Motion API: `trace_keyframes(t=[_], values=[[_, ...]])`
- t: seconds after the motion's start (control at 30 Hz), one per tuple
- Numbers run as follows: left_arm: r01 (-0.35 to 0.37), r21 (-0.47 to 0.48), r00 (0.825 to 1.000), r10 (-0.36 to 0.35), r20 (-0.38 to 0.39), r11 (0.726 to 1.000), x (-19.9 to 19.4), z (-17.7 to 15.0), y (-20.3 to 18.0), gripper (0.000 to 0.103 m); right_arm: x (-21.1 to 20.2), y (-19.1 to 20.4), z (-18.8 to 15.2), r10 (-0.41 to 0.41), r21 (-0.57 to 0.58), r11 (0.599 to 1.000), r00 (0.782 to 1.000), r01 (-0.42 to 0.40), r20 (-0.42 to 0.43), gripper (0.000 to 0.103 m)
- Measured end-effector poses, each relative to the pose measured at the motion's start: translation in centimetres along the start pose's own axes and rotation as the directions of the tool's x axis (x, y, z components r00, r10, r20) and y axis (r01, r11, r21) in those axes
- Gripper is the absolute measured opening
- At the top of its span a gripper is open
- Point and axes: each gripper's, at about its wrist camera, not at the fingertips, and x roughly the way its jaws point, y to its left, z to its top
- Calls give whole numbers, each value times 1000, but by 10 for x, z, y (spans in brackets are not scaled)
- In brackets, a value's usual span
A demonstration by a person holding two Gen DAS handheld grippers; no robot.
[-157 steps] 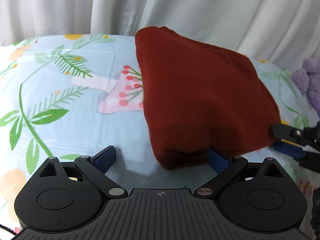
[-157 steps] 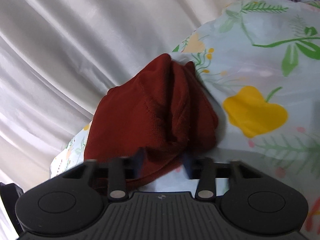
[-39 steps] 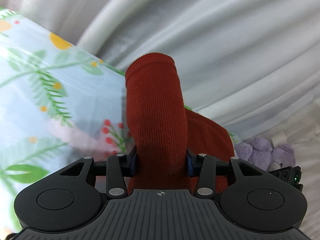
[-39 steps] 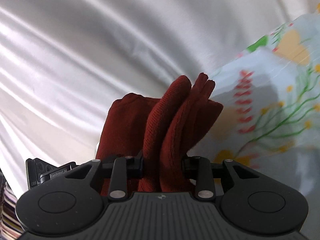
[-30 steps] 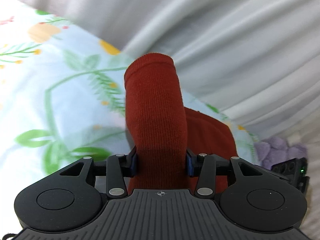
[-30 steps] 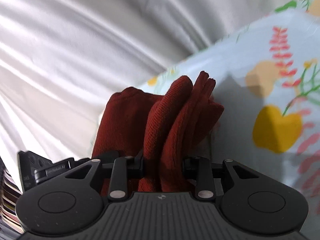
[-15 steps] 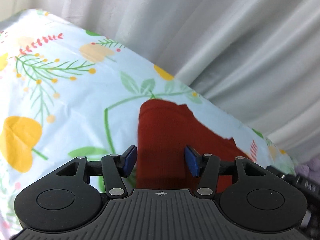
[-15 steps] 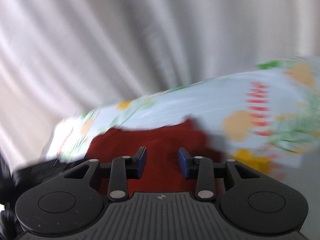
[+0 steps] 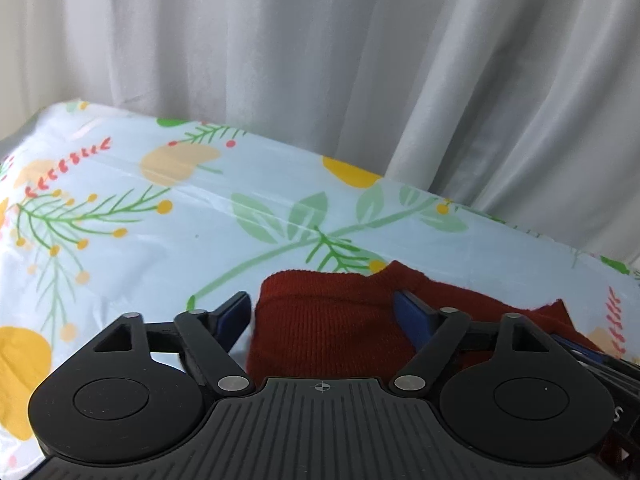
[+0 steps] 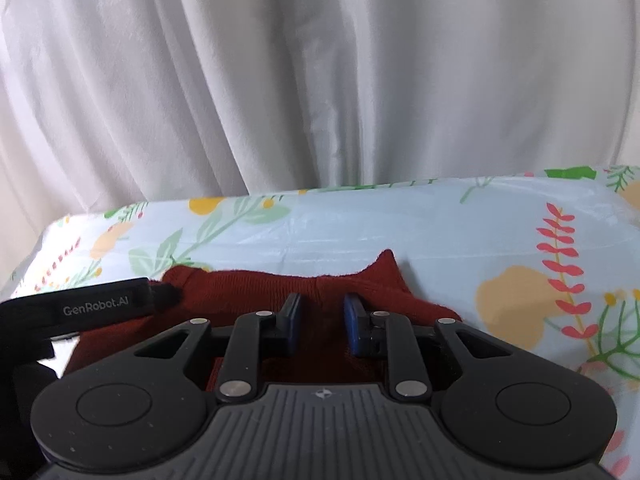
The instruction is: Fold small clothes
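A dark red knit garment lies folded flat on the floral bedsheet. My left gripper straddles its left end. The jaws are opening wide, and the left pad stands clear of the cloth edge. In the right wrist view the same garment stretches across the sheet. My right gripper sits over its right part with the jaws closing. They are narrow, and red cloth fills the gap between the pads. The left gripper's black body shows at the garment's left end.
White curtains hang right behind the bed's far edge and fill the upper half of both views. Bare sheet extends left of the garment in the left wrist view and right of it in the right wrist view.
Both grippers came down from holding the garment's ends upright to the sheet, where it now lies flat. The left jaws spread wide off the cloth. The right jaws narrowed.
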Motion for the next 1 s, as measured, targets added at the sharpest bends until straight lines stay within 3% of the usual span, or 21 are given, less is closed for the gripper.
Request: trace_keyframes(t=[0.13, 0.23, 0.33, 0.4, 0.47, 0.57, 0.67, 0.77, 0.9, 1.0], values=[[28, -73, 998, -32, -52, 997, 6, 3, 13, 99, -14, -9, -1, 36, 57, 998, 999, -36, 6, 21], [24, -59, 998, -27, -51, 998, -3, 0, 12, 99, -43, -11, -9, 49, 77, 996, 999, -47, -21, 27], [78, -47, 995, -81, -61, 996, -34, -10, 22, 99, -95, -22, -34, 121, 104, 987, 993, -120, -6, 34], [128, -43, 991, -130, -34, 991, -69, -26, 33, 99, -127, -42, -58, 192, 181, 966, 981, -186, -19, 35], [125, -38, 992, -126, -3, 991, -106, -48, 42, 99, -151, -64, -84, 219, 306, 932, 975, -195, -44, 37], [136, -25, 991, -136, 14, 990, -154, -86, 54, 99, -179, -87, -109, 282, 451, 858, 959, -246, -13, 37], [121, -3, 993, -121, -9, 993, -184, -122, 64, 99, -180, -89, -110, 297, 480, 845, 954, -238, -50, 37], [118, 20, 992, -117, -57, 993, -187, -144, 65, 99, -171, -86, -108, 304, 510, 831, 950, -225, -77, 40], [73, 54, 989, -66, -132, 996, -168, -148, 55, 99, -173, -83, -107, 306, 525, 823, 948, -217, -88, 40], [44, 31, 994, -41, -102, 999, -164, -145, 55, 99, -175, -83, -112, 312, 522, 826, 943, -212, -111, 39]])
